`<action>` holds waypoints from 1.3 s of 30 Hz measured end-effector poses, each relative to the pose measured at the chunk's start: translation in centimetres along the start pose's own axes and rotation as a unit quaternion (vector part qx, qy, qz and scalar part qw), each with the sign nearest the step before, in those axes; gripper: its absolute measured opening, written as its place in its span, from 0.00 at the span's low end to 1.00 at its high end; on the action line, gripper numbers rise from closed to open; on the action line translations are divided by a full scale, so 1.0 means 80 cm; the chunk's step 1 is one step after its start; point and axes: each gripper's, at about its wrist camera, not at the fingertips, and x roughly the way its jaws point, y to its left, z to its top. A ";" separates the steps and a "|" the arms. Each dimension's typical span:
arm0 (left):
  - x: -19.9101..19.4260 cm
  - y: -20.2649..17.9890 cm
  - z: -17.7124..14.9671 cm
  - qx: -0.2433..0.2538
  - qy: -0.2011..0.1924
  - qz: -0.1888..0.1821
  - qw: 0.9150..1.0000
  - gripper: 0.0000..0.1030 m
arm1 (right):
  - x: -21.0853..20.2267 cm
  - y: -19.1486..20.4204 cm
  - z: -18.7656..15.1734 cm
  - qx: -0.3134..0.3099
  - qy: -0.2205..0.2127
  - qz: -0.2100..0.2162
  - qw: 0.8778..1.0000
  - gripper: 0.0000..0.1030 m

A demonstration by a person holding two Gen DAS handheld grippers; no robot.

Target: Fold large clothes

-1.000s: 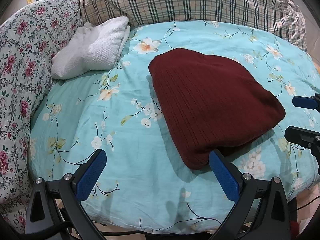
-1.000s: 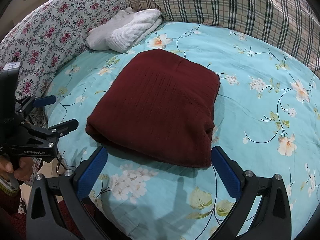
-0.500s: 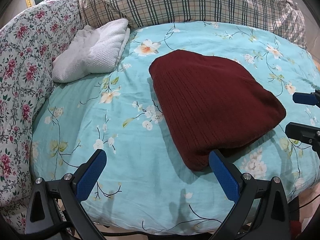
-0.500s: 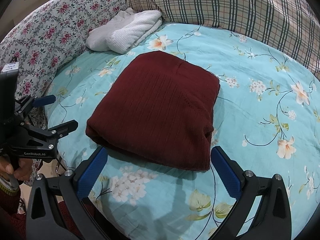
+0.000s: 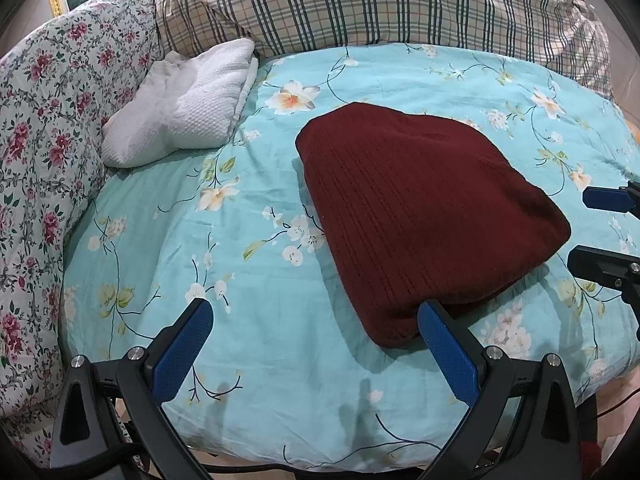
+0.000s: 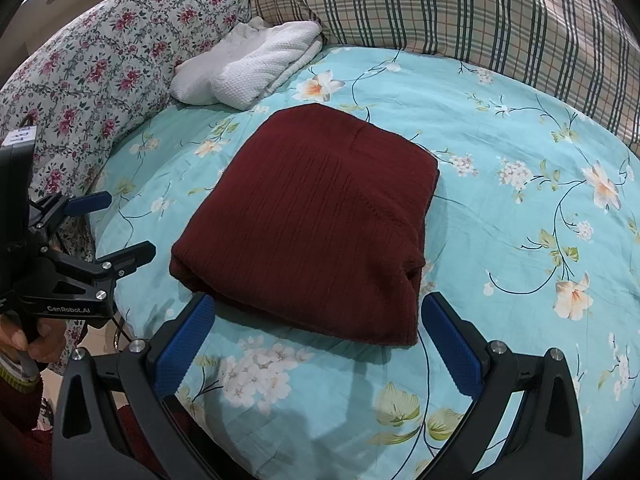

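A dark red knitted garment [image 5: 420, 208] [image 6: 316, 220] lies folded into a thick rectangle on the turquoise floral bedspread [image 5: 200, 280] [image 6: 520, 200]. My left gripper [image 5: 314, 326] hovers open at the garment's near left corner, nothing between its blue pads. My right gripper [image 6: 320, 322] is open too, straddling the near edge of the folded garment from above without holding it. Each gripper also shows in the other's view: the right gripper [image 5: 588, 228] at the right edge, the left gripper [image 6: 116, 224] at the left, held by a hand [image 6: 24, 340].
A folded white waffle towel [image 5: 188, 104] [image 6: 256, 64] lies at the back left of the bed. A rose-patterned quilt [image 5: 44, 120] [image 6: 100, 52] banks up on the left, and a plaid quilt [image 5: 380, 4] [image 6: 480, 8] runs along the back.
Both grippers have drawn back slightly toward the near edge of the bed. The folded garment has not moved, and both stay open.
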 end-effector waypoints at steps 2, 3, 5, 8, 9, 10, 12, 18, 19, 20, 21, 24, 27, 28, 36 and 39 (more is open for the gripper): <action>-0.001 -0.001 0.000 0.000 -0.001 0.001 1.000 1.00 | 0.000 -0.001 0.000 0.000 0.000 0.000 1.000 1.00; 0.000 -0.001 0.001 0.001 -0.001 0.002 1.000 1.00 | 0.000 -0.001 0.001 -0.001 0.000 -0.001 1.000 1.00; 0.000 0.000 0.002 0.001 -0.002 0.002 1.000 1.00 | 0.000 -0.001 0.001 -0.001 0.000 -0.001 1.000 1.00; 0.000 -0.001 0.003 0.002 -0.003 0.006 1.000 1.00 | 0.000 -0.002 0.001 -0.001 0.000 0.000 1.000 1.00; 0.000 -0.001 0.003 0.003 -0.004 0.009 1.000 1.00 | 0.000 -0.002 0.001 -0.001 0.000 0.000 1.000 1.00; 0.000 -0.002 0.003 0.003 -0.007 0.012 1.000 1.00 | 0.001 -0.001 0.001 -0.001 0.001 0.000 1.000 1.00; 0.000 -0.002 0.003 0.003 -0.008 0.017 1.000 1.00 | 0.001 0.000 0.001 0.000 0.002 -0.001 1.000 1.00; 0.002 -0.001 0.006 -0.003 -0.005 0.015 1.000 1.00 | 0.003 -0.010 0.005 0.002 0.004 0.001 1.000 1.00; 0.002 -0.001 0.007 -0.003 -0.004 0.014 1.000 1.00 | 0.004 -0.012 0.006 0.002 0.004 0.002 1.000 1.00; 0.002 -0.001 0.007 -0.003 -0.003 0.013 1.000 1.00 | 0.005 -0.014 0.007 0.001 0.005 0.003 1.000 1.00; 0.003 -0.001 0.008 -0.004 -0.002 0.013 1.000 1.00 | 0.005 -0.015 0.008 0.002 0.005 0.004 1.000 1.00; 0.003 0.000 0.011 -0.006 -0.002 0.012 1.000 1.00 | 0.007 -0.017 0.010 0.003 0.005 0.004 1.000 1.00; 0.002 0.000 0.013 -0.006 -0.003 0.012 1.000 1.00 | 0.007 -0.018 0.010 0.006 0.003 0.005 1.000 1.00; 0.002 0.000 0.014 -0.006 -0.003 0.012 1.000 1.00 | 0.007 -0.017 0.010 0.007 0.003 0.004 1.000 1.00; 0.002 -0.002 0.017 -0.006 -0.004 0.012 1.000 1.00 | 0.008 -0.019 0.012 0.010 0.003 0.005 1.000 1.00; 0.001 -0.002 0.018 -0.006 -0.004 0.012 1.000 1.00 | 0.010 -0.020 0.013 0.012 0.003 0.005 1.000 1.00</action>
